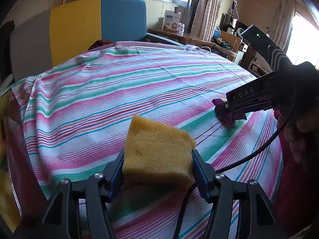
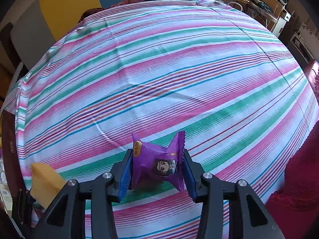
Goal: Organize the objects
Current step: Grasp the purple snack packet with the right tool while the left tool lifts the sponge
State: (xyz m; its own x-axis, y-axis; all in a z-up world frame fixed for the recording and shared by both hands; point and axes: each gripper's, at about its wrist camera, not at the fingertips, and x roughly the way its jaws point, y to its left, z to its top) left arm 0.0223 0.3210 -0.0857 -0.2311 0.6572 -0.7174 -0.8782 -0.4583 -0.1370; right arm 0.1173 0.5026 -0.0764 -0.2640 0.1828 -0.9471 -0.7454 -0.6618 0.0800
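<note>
Left wrist view: the left claw [image 1: 158,165] is clamped on a yellow sponge [image 1: 159,149] above the striped cloth [image 1: 119,83]. Right wrist view: the right claw [image 2: 157,171] squeezes a purple snack packet [image 2: 157,163] on that cloth, right of the sponge.

Porous, rough foam sponge [image 1: 157,151]; glossy, crinkled purple foil-plastic wrapper [image 2: 157,165]; matt woven striped tablecloth [image 2: 159,69]; ribbed blue plastic pads [image 2: 124,179].
</note>
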